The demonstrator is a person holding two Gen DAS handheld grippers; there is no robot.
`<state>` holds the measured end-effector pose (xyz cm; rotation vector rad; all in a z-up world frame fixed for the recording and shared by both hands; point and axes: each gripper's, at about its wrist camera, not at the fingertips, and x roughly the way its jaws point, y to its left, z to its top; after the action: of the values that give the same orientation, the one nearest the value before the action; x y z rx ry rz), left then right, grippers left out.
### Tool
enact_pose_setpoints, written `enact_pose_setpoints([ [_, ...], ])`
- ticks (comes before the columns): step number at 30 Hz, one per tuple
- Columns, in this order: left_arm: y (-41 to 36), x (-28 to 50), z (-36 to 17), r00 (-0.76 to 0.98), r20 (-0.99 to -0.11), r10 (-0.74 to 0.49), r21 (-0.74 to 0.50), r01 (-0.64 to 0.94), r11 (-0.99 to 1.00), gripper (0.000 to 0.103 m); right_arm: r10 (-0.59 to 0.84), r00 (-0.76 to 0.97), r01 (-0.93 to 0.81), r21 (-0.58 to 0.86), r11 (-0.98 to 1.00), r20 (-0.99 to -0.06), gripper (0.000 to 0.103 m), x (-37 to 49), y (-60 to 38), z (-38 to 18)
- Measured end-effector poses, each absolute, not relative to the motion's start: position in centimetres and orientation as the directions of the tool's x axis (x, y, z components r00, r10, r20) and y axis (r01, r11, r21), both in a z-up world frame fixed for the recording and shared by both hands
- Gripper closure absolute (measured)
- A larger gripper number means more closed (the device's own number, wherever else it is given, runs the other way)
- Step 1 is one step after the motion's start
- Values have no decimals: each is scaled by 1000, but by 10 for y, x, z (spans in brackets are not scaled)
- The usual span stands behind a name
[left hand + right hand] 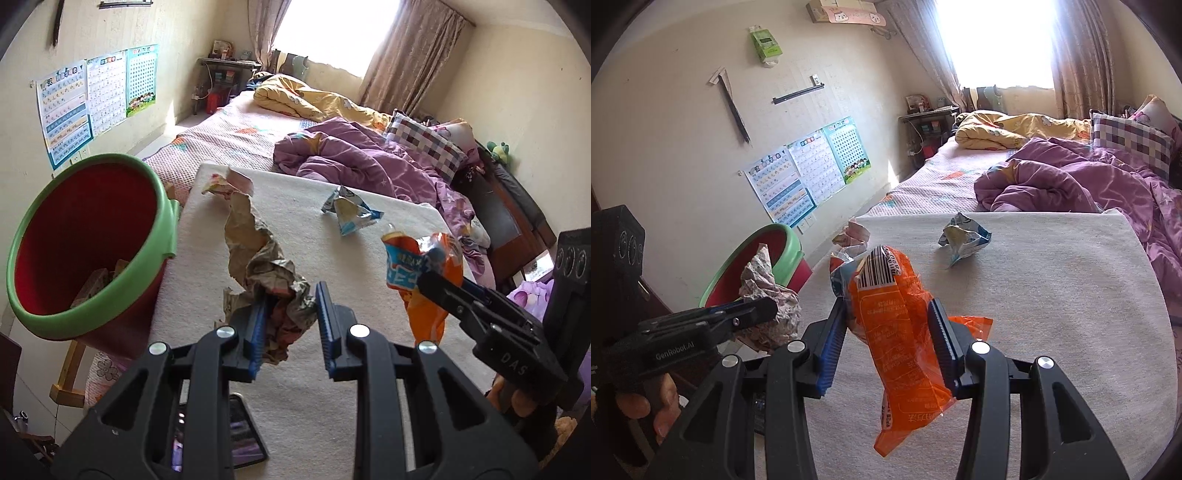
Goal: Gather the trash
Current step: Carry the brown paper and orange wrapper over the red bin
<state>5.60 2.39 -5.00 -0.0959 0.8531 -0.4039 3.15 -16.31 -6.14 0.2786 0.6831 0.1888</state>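
Note:
My left gripper (291, 299) is shut on a crumpled brown paper (258, 258) and holds it above the white table (332, 387); the paper also shows in the right wrist view (768, 295). My right gripper (890, 310) is shut on an orange snack wrapper (901, 332), held above the table (1052, 314); the wrapper also shows in the left wrist view (424, 273). A red bin with a green rim (92, 240) stands at the table's left edge, with some trash inside. A blue-white wrapper (349, 212) and a pink-white wrapper (229, 182) lie on the far part of the table.
A phone (240, 435) lies on the table under my left gripper. A bed with purple bedding (351, 158) and yellow bedding (314, 99) runs behind the table. Posters (92, 99) hang on the left wall. A wooden stool (70, 373) stands under the bin.

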Motion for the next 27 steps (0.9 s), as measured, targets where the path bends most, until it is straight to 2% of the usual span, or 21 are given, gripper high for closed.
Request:
enact_pose_setpoints([
  [10,89,77,-35,652,-690,-315,-212,233,949,79,264,762,-93,304,948,-591,59,40,-127,-58],
  [27,140,89,-33,651,-680,-336,-215,262,941,79,265,768,-100,300,949,-583,59,53,-75,-51],
])
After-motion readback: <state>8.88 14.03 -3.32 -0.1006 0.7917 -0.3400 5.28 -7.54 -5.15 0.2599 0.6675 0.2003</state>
